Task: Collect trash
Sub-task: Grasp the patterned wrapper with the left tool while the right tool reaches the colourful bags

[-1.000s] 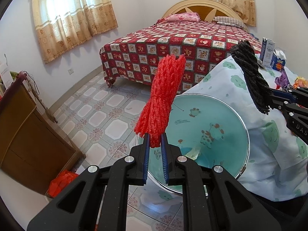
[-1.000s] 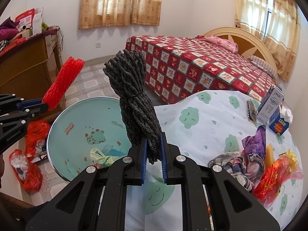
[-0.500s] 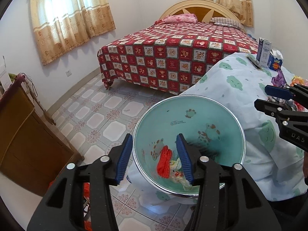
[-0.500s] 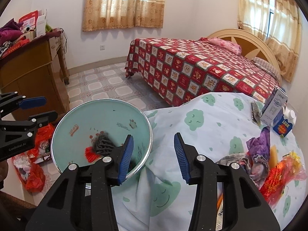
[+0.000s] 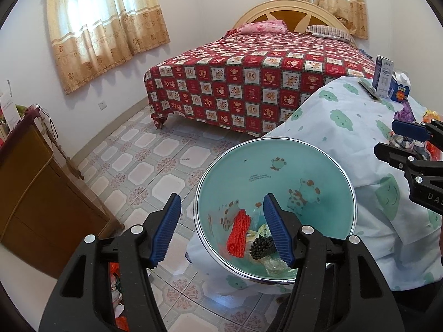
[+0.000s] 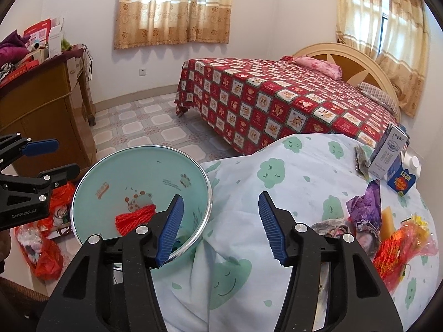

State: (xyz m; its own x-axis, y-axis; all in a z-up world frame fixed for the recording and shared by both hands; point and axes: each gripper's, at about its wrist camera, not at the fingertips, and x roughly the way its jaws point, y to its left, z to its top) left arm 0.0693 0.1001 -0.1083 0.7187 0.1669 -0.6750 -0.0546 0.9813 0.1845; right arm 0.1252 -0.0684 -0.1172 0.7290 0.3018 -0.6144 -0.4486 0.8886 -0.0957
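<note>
A red mesh bundle (image 5: 238,232) and a dark mesh bundle (image 5: 261,246) lie at the bottom of the teal bin (image 5: 277,171), low in the middle of the left wrist view, together with a few crumpled wrappers, so part of the collecting looks done. The left gripper (image 5: 221,232) hangs over the bin with its jaws wide and opening, nothing pinched between them; the right gripper (image 6: 220,228), at lower centre of its own view, is likewise spread and opening, empty, above the edge of the cloud-print cloth (image 6: 290,182). Much is left, I judge: at the right of the right wrist view lie a purple wrapper (image 6: 365,202), a red and yellow foil bag (image 6: 401,243), a milk carton (image 6: 390,152) and a small blue box (image 6: 401,179). The blue box reads "look"; the carton's print is too small to make out. The left gripper's body, at the left edge of that view, bears "GenRobot.AI".
</note>
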